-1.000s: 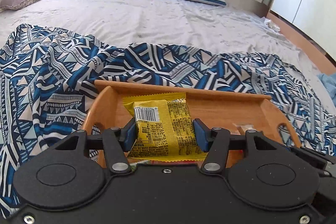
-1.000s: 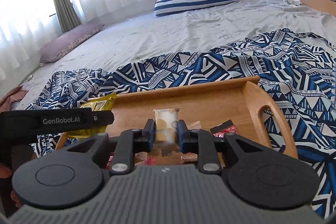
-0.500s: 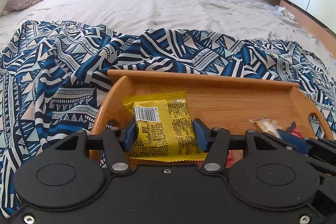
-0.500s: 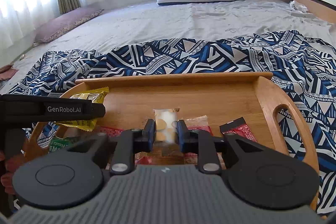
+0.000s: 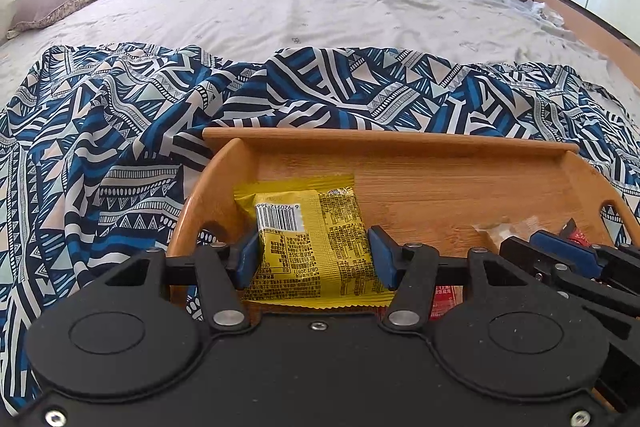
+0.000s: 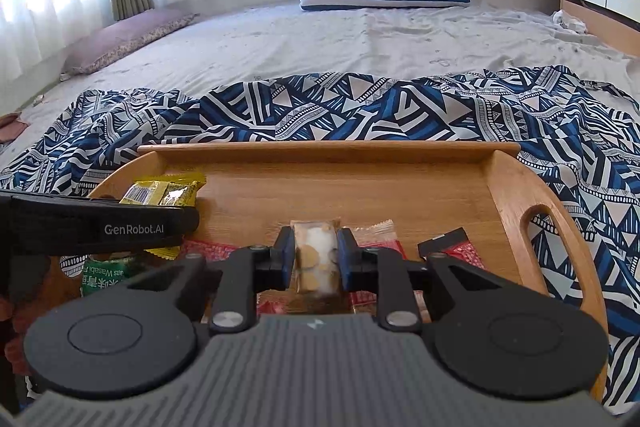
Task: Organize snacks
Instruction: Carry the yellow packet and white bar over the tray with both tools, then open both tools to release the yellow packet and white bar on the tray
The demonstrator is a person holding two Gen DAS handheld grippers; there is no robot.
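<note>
Both our hands have dropped toward the wooden tray [image 6: 516, 187], left gripper [image 5: 314, 259] still clamping the yellow snack packet [image 5: 308, 243] around 9 o'clock, right gripper [image 6: 314, 261] just starting to open around the clear cracker pack [image 6: 316, 259] mid-tray, so looks like drop-off time.

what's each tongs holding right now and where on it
Left tongs: yellow packet, gripped by its two long sides. Right tongs, jaws opening: clear biscuit packet between the pads, at its sides.

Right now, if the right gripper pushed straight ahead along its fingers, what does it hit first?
Likely the wooden tray's bare floor, then its far wall. The right gripper, jaws opening, has the clear biscuit packet between them; depth is uncertain.
</note>
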